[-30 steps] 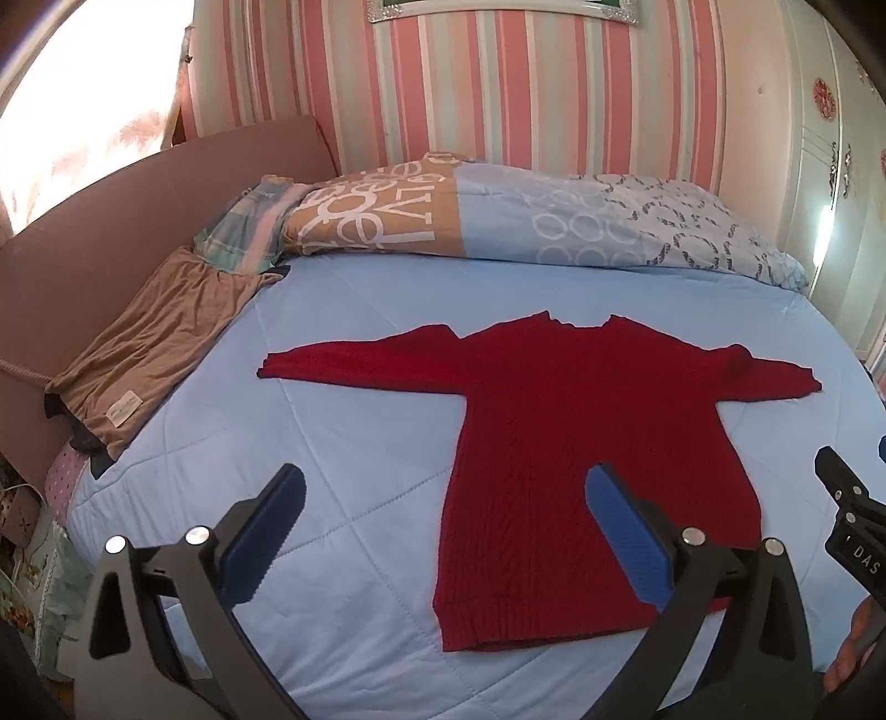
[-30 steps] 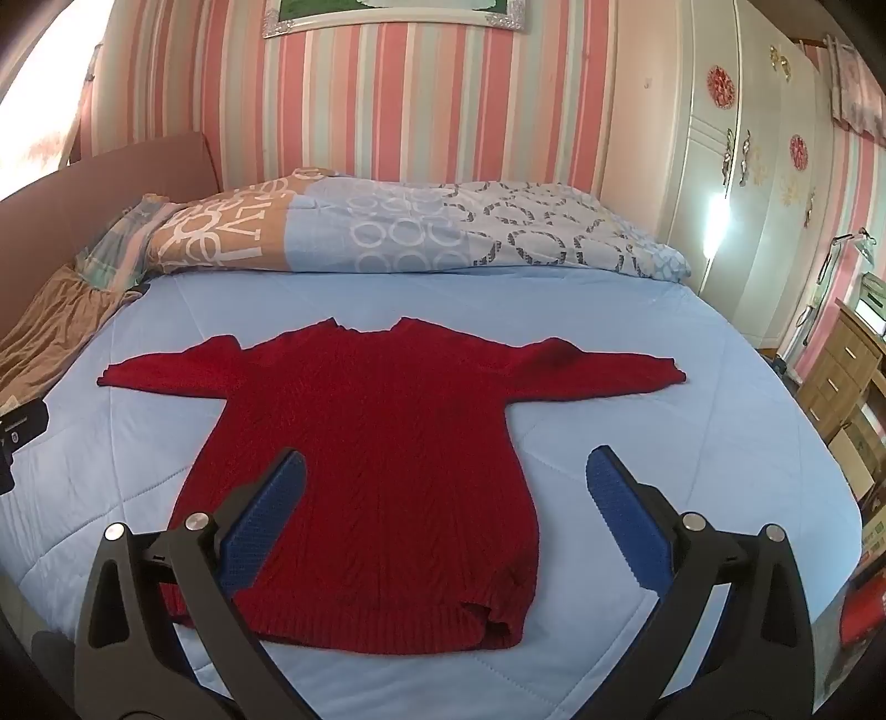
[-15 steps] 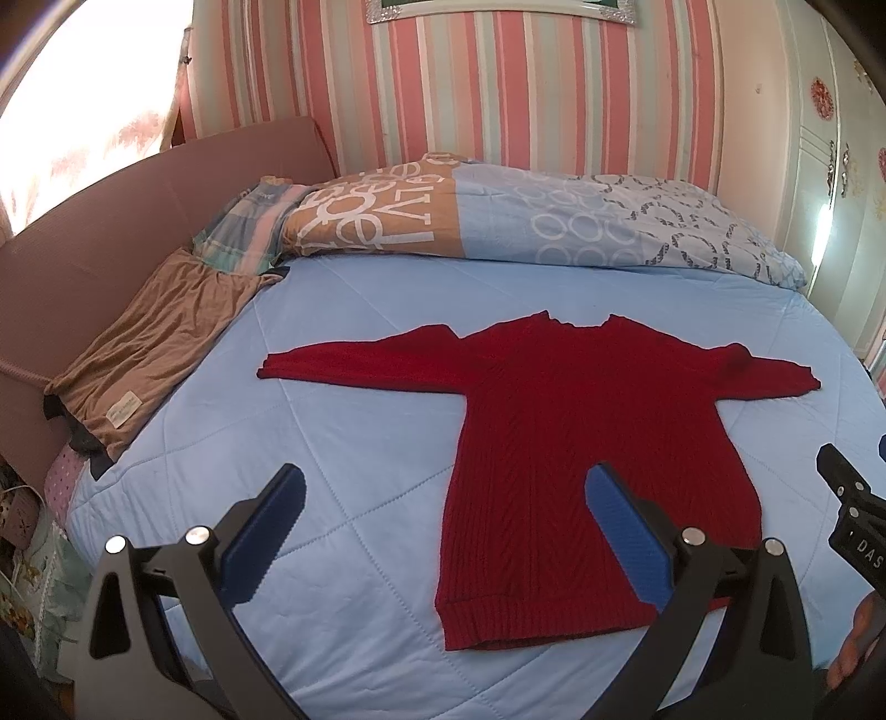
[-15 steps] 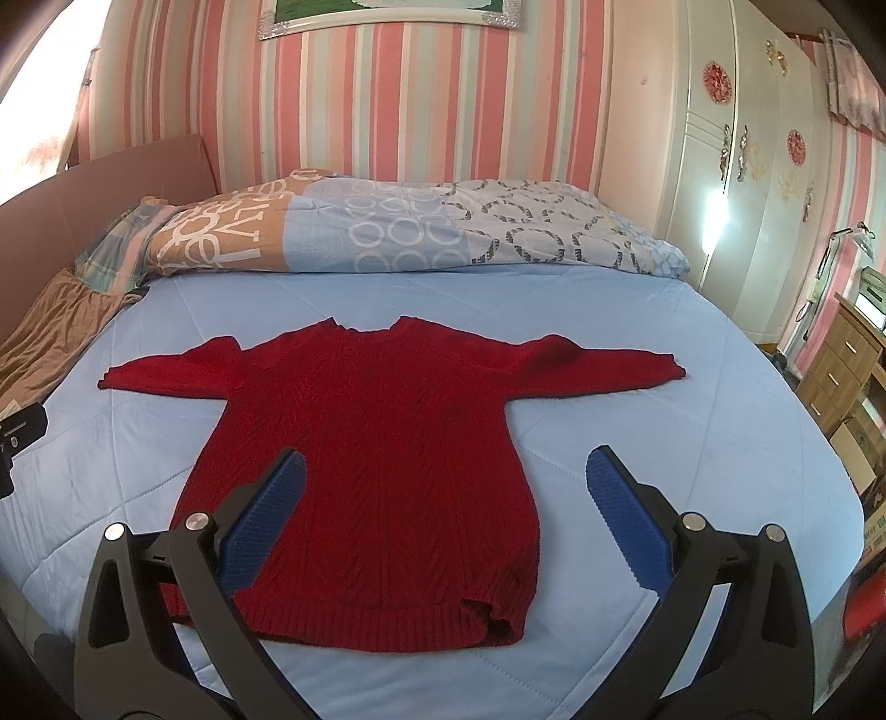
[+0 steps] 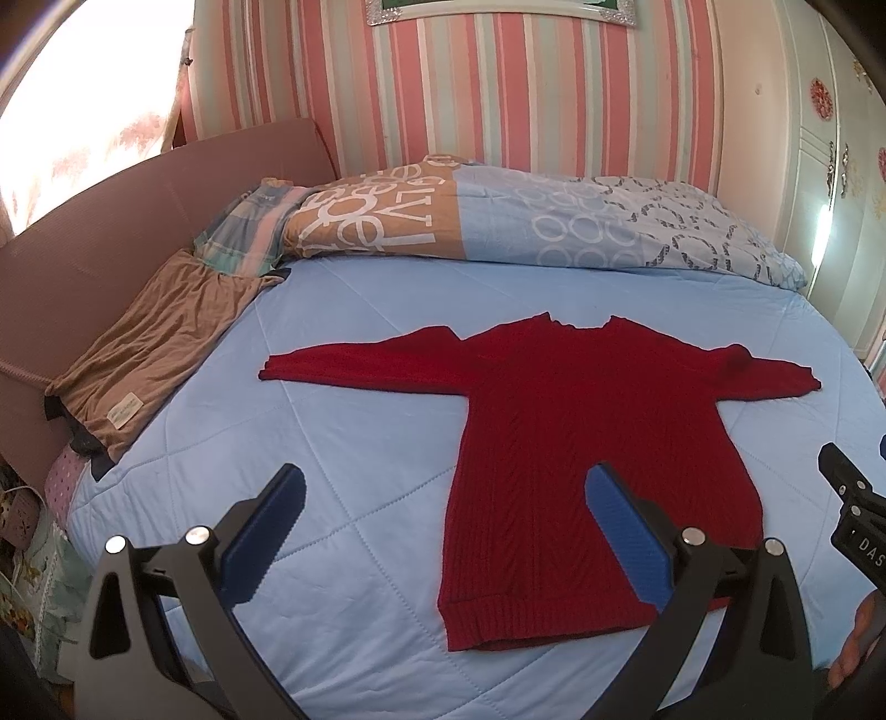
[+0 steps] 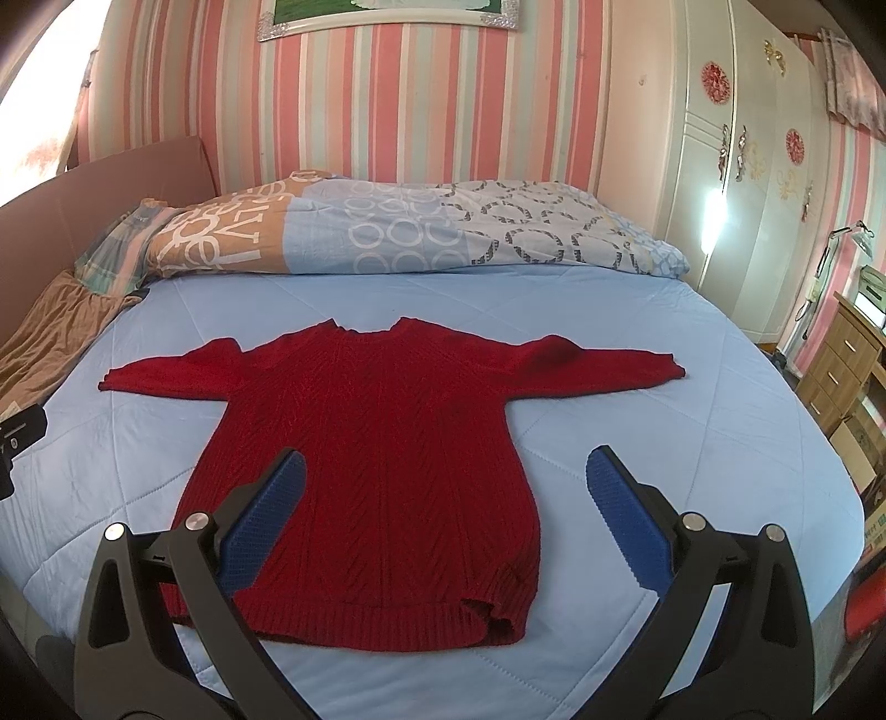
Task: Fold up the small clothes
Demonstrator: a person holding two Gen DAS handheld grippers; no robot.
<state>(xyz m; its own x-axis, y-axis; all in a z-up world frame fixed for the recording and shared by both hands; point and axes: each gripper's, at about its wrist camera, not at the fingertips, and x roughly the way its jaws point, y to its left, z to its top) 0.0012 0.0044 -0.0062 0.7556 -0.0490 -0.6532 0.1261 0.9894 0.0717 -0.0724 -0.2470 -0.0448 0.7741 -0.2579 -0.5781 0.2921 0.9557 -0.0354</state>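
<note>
Both cams sit low at bed foot, facing headboard wall. Left gripper [image 5: 443, 520] looks from sweater's [image 5: 598, 443] left; right gripper [image 6: 443, 509] more centred. Shared: sweater, duvet [image 6: 410, 232].

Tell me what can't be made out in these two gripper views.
- Red knitted sweater: left view, hem corner behind a blue finger.
- Same sweater: right view, hem corner behind a finger.
- Brown folded cloth: label too small.
- Framed picture: cut off.
</note>
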